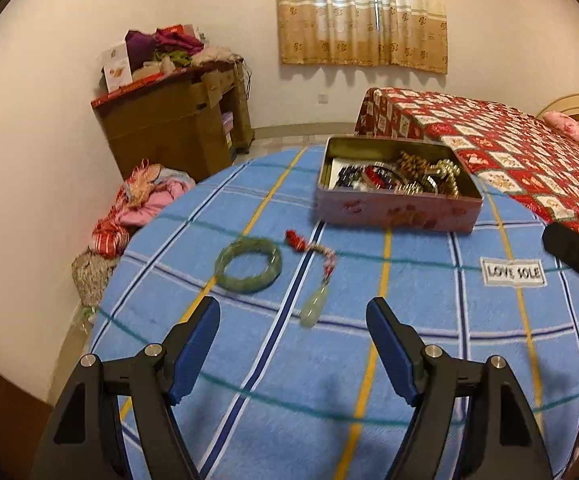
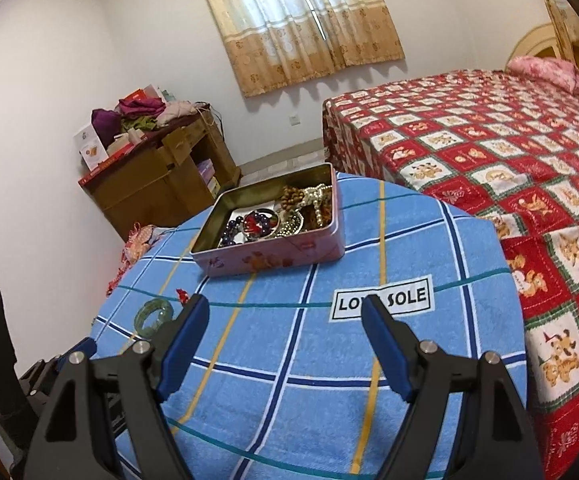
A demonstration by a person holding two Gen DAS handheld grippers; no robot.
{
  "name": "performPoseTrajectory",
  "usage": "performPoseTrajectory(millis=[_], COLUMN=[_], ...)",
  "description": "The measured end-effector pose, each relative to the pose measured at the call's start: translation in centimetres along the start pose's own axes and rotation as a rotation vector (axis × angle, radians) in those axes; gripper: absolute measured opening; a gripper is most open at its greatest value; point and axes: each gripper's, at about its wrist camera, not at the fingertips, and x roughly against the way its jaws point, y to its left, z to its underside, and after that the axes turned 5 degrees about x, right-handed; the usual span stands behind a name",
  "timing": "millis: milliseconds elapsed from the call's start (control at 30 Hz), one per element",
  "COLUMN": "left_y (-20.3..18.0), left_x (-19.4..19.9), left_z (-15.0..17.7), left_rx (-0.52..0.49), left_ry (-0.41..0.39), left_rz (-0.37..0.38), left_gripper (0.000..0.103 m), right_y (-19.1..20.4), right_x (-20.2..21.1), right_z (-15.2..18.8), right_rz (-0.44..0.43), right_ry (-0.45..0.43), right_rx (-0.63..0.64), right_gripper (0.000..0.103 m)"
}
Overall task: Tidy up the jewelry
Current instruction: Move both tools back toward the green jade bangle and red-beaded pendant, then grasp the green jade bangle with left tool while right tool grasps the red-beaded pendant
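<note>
A green jade bangle (image 1: 248, 265) and a corded pendant (image 1: 314, 276) are left loose on the blue plaid towel (image 1: 409, 360) covering the counter, just beside each other and near the pink tin (image 1: 397, 210), which is already filled with beads and chains. The collecting step appears to be in hand. The left claw (image 1: 293, 320) is held wide open and empty above the towel, close to the pendant's pale stone. The right claw (image 2: 285, 322) is likewise spread, holding nothing. A lowering and closing on the pendant is judged to be called for next.

Each hand-held gripper (image 1: 293, 308) (image 2: 285, 306) has black triangular arms, blue finger pads (image 1: 195, 350), and silver pivot screws.
</note>
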Motion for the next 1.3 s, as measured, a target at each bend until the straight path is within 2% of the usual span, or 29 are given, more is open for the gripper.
performPoseTrajectory(millis=[133,333,400,500,567,600,667,733,900,1000,1033,1067,1100,1167,1300], left_y=[2.0,4.7,5.4,6.1,6.2,6.2,6.1,5.9,4.3,3.0,2.8,2.6,2.3,2.2,2.6], left_x=[-0.7,-1.6,-2.0,-2.1,-2.1,-2.0,-2.2,-3.2,-6.8,-9.1,-9.7,-10.4,-11.1,-12.1,-12.5], left_z=[1.5,3.2,3.3,2.6,1.6,1.0,-0.2,-1.6,-4.1,-4.8,-4.7,-4.6,-4.4,-4.1,-4.5], left_rx=[0.012,0.042,0.063,0.065,0.047,0.038,0.024,0.028,0.012,-0.019,-0.024,-0.033,-0.041,-0.036,-0.021], left_ry=[0.045,0.087,0.101,0.078,0.047,0.029,-0.001,0.010,0.063,0.098,0.113,0.132,0.152,0.187,0.190], left_rz=[0.005,-0.031,-0.027,0.004,0.038,0.055,0.094,0.149,0.224,0.212,0.211,0.206,0.198,0.184,0.188], left_gripper=[0.076,0.076,0.076,0.076,0.075,0.073,0.052,0.043,0.042,0.042,0.040,0.024,0.017,0.015,0.015], right_y=[0.5,2.1,2.7,3.3,3.5,3.5,3.4,3.2,2.7,2.1,1.9,1.8,1.6,1.3,1.1], right_x=[-0.3,-1.1,-1.4,-1.8,-1.9,-2.0,-2.3,-2.7,-3.3,-3.6,-3.6,-3.7,-3.8,-4.1,-4.8], right_z=[0.5,1.3,1.5,1.9,2.0,2.0,2.1,2.1,2.1,2.0,1.9,1.9,1.8,1.7,1.8], right_rz=[-0.021,-0.063,-0.072,-0.089,-0.088,-0.085,-0.082,-0.080,-0.074,-0.065,-0.064,-0.063,-0.062,-0.062,-0.070], right_ry=[0.021,0.062,0.076,0.096,0.099,0.099,0.104,0.114,0.136,0.138,0.139,0.140,0.141,0.145,0.158], right_rx=[0.021,0.087,0.113,0.141,0.150,0.151,0.146,0.134,0.114,0.105,0.100,0.094,0.086,0.076,0.061], right_gripper=[0.084,0.083,0.076,0.070,0.070,0.070,0.070,0.070,0.070,0.070,0.070,0.070,0.070,0.070,0.070])
